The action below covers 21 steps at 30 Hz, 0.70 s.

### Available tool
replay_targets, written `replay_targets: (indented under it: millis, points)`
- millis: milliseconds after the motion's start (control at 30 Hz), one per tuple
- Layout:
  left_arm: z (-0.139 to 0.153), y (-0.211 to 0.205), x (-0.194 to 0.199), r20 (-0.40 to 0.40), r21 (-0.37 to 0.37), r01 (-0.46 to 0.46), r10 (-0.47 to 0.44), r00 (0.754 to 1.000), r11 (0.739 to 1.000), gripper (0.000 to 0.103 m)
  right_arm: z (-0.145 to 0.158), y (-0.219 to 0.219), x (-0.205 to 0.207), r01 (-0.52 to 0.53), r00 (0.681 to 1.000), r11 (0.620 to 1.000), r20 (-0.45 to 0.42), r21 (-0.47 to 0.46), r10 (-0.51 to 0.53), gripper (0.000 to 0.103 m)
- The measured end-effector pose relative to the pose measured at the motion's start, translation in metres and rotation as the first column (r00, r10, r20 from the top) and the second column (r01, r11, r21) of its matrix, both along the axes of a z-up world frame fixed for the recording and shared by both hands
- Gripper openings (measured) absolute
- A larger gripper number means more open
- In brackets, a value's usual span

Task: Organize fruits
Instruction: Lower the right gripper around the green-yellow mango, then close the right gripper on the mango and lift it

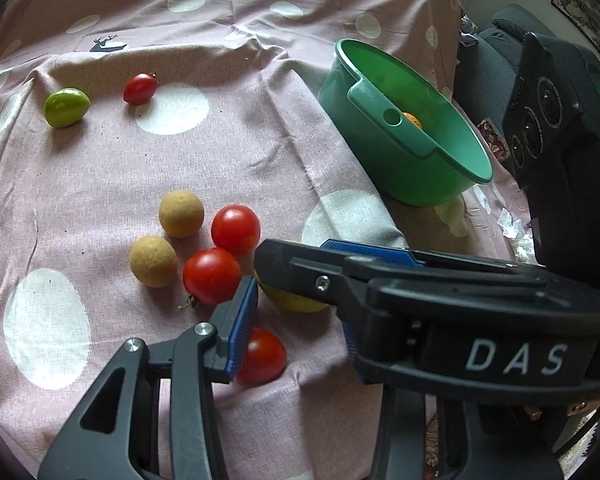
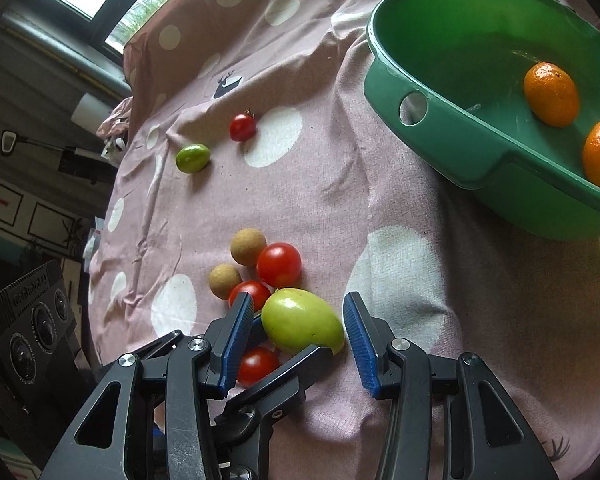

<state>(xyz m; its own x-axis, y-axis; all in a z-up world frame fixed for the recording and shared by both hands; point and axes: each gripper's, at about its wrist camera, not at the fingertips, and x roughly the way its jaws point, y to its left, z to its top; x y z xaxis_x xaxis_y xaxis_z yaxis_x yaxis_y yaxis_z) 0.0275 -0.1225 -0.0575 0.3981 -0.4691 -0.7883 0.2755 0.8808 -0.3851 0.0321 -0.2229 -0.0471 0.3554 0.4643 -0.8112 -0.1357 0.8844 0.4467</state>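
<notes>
The right claw [image 2: 298, 340] stands wide open on either side of a large yellow-green fruit [image 2: 302, 326] lying on the spotted pink cloth [image 2: 340, 184]; its blue pads do not touch it. The left claw [image 2: 276, 364] reaches in low from the left, one black finger under the fruit's near edge; whether it grips anything I cannot tell, since the right claw's body covers its far finger in the left view. Crowded just behind are three red tomatoes [image 2: 279, 265] and two tan round fruits [image 2: 248, 246], a tomatoe half hidden under the left pad. Further off lie a small green fruit [image 2: 193, 157] and another tomato [image 2: 243, 127]. The green bowl [image 2: 452, 120] at right holds two oranges [image 2: 551, 94], one cut off at the edge
</notes>
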Motion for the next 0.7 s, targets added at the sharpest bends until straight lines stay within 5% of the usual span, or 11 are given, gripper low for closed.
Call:
replay_targets:
  millis: [233, 700]
  points:
    - [0.000, 0.003, 0.001, 0.004, -0.040, -0.016, 0.016, 1.000, 0.999, 0.039, 0.000, 0.002, -0.001, -0.017, 1.000, 1.000, 0.014, -0.005, 0.017, 0.049]
    - [0.026, 0.003, -0.011, 0.128, 0.006, -0.029, 0.028, 0.991, 1.000, 0.038, 0.020, 0.006, -0.008, -0.033, 0.996, 0.999, 0.079, 0.024, 0.031, 0.049]
